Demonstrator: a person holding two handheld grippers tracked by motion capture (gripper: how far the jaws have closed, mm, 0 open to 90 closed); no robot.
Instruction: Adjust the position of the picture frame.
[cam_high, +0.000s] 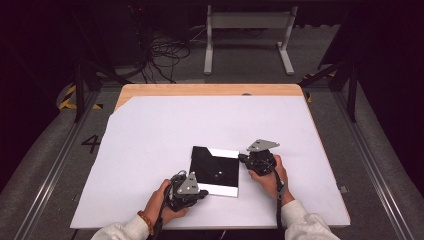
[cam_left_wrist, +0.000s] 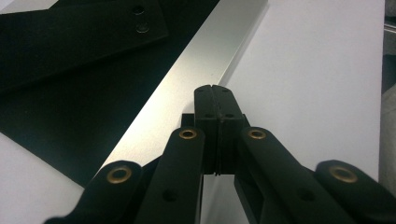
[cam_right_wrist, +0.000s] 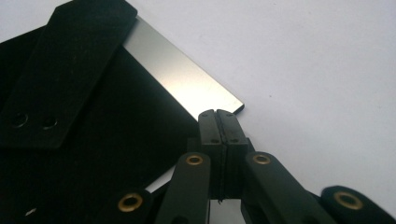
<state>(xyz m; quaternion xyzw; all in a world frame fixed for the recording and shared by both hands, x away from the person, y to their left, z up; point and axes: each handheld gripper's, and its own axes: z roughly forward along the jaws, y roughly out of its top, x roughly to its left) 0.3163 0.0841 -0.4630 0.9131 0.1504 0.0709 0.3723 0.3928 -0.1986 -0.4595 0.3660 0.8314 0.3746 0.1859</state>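
A flat black square case (cam_high: 215, 171) with silver strips along its near and far edges lies on the white sheet. My left gripper (cam_high: 202, 193) is at its near left corner. In the left gripper view its jaws (cam_left_wrist: 215, 88) are shut with nothing between them, tips over the silver strip (cam_left_wrist: 187, 84); a black flap (cam_left_wrist: 70, 37) with a snap lies beyond. My right gripper (cam_high: 243, 158) is at the case's far right corner. In the right gripper view it (cam_right_wrist: 217, 113) is shut and empty, its tips at the end of the silver strip (cam_right_wrist: 182, 79), beside the black flap (cam_right_wrist: 70, 70).
The white sheet (cam_high: 150, 145) covers most of a wooden table (cam_high: 210, 90), with open room to the left, right and beyond the case. On the floor behind stand a white frame (cam_high: 247, 22) and loose cables (cam_high: 165, 55).
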